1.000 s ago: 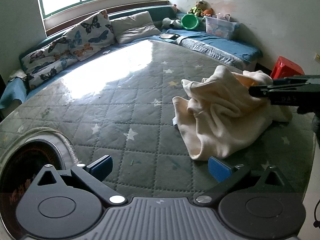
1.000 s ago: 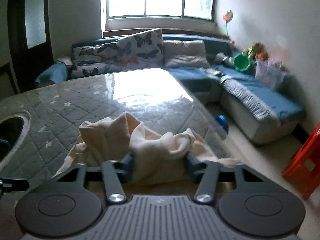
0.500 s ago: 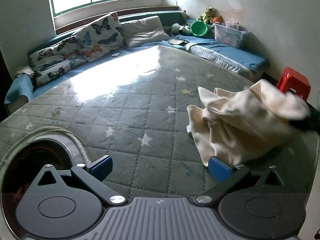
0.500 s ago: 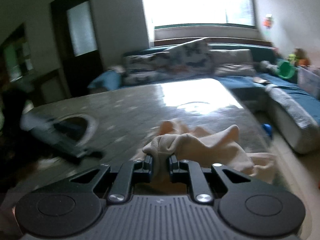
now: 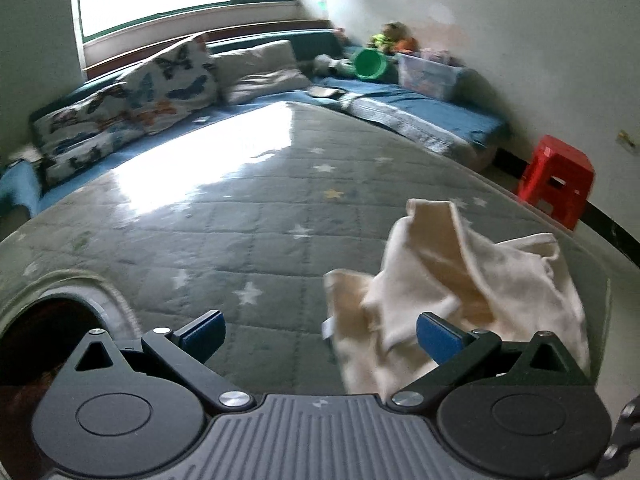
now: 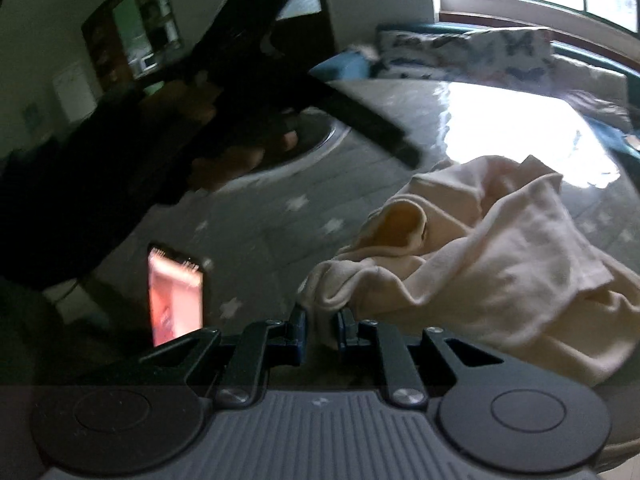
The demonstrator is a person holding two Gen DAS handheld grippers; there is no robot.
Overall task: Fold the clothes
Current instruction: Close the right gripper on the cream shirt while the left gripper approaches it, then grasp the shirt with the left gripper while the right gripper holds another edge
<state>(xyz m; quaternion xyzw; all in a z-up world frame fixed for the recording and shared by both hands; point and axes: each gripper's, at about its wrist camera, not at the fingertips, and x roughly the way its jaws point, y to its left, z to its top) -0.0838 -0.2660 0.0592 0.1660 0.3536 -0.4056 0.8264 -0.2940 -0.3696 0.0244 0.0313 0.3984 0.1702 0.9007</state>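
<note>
A crumpled cream garment (image 5: pixel 460 276) lies on the grey star-quilted table (image 5: pixel 240 232), at the right of the left wrist view. My left gripper (image 5: pixel 320 330) is open and empty just above the table, its right finger against the garment's near edge. In the right wrist view the garment (image 6: pixel 492 256) fills the right side. My right gripper (image 6: pixel 321 330) is shut on a bunched fold of it. The left gripper, held in a hand (image 6: pixel 224 120), shows as a dark blurred shape at upper left.
A round hole (image 5: pixel 52 320) opens in the table at near left. A phone with a lit screen (image 6: pixel 174 294) stands by the table edge. A sofa with butterfly cushions (image 5: pixel 132 108) runs behind. A red stool (image 5: pixel 556 180) stands on the floor at right.
My right gripper closed on the garment and pulled it left across the table, swinging its view leftward. My left gripper stayed open and came closer to the garment.
</note>
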